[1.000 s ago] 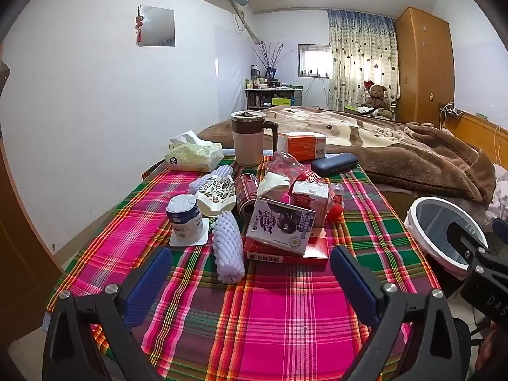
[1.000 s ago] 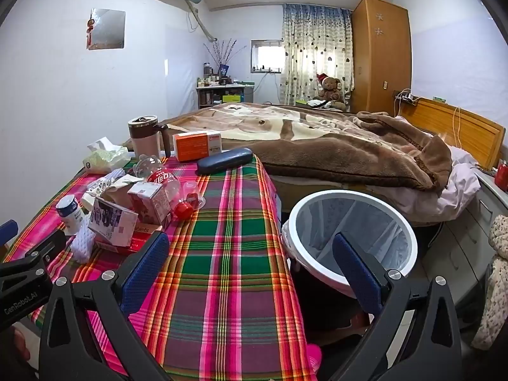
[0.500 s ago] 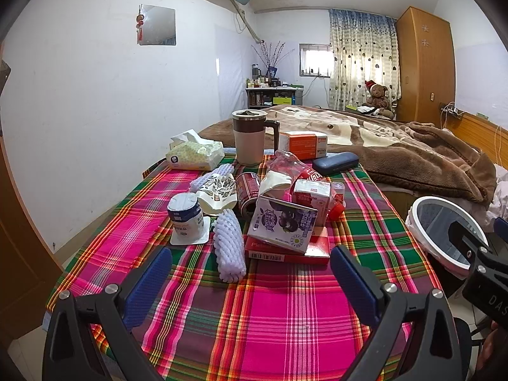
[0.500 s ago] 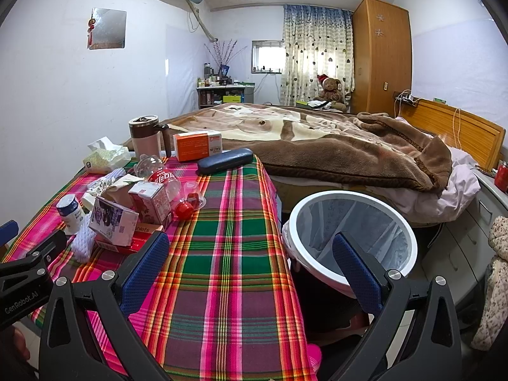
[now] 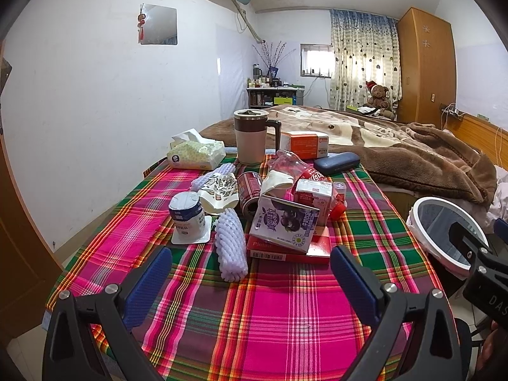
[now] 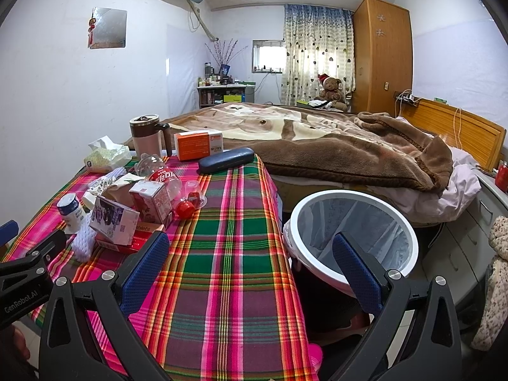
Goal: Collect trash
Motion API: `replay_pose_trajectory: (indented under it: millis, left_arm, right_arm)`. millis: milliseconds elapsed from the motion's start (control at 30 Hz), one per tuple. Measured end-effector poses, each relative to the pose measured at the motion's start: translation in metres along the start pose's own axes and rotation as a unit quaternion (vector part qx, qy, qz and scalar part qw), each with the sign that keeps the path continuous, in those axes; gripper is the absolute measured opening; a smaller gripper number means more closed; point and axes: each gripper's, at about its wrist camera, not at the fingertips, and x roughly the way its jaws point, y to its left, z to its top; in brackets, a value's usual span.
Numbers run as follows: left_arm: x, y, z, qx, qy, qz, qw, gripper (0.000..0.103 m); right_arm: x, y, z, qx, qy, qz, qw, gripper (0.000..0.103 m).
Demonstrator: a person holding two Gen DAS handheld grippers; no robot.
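1. Trash lies heaped in the middle of my counter, which wears a pink, green and red plaid cloth. In the left wrist view I see, nearest me, a white foam fruit net sleeve lying lengthwise, just beside a purple grape-drink carton that leans on a flat red tablet box.
2. My left tool hangs above bare cloth short of the heap, its blue-padded jaws spread wide and holding nothing.
3. I judge the foam sleeve the easiest first pick: it is soft, apart from the stack on one side, and roughly in line with my approach. I should turn the jaws to span its narrow width and close gently, since foam squashes and can slip.
4. A small white yoghurt cup stands on its peeled lid left of the sleeve; I should keep my left pad clear of it.
5. In the right wrist view, my right tool is likewise wide open and empty, poised over the counter's edge.
6. A round white-rimmed bin with a clear liner stands on the floor just beside the counter, its mouth open and unobstructed.
7. A crushed clear cola bottle with a red cap lies on my side of the pile, loose-looking; I would take it near the neck.
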Motion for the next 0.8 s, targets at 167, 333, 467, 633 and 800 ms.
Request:
replay_pose_trajectory:
  millis: [167, 333, 467, 633, 800]
  left_arm:
    - [0.0000, 0.0003, 0.0000, 0.000, 0.000, 0.000, 1.0000, 0.101]
    - [0.0009, 0.0009, 0.0008, -0.001, 0.000, 0.001, 1.0000, 0.101]
    - [0.0011, 0.0010, 0.0009, -0.002, 0.000, 0.000, 1.0000, 0.101]
    - [0.0008, 0.0014, 0.0010, -0.001, 0.000, 0.000, 1.0000, 0.101]
    - [-0.0001, 0.0020, 0.0007, -0.002, 0.000, 0.000, 1.0000, 0.101]
  right_arm:
    - [0.0001, 0.0004, -0.0006, 0.000, 0.000, -0.001, 1.000, 0.103]
    - [0.0002, 0.0005, -0.0002, 0.000, 0.000, -0.001, 1.000, 0.103]
    - [0.0002, 0.0024, -0.0008, -0.004, -0.001, -0.004, 1.000, 0.103]
    - [0.0008, 0.0023, -0.0012, -0.003, -0.001, -0.004, 1.000, 0.103]
    - [0.0011, 0.0037, -0.0015, -0.003, -0.001, -0.006, 1.000, 0.103]
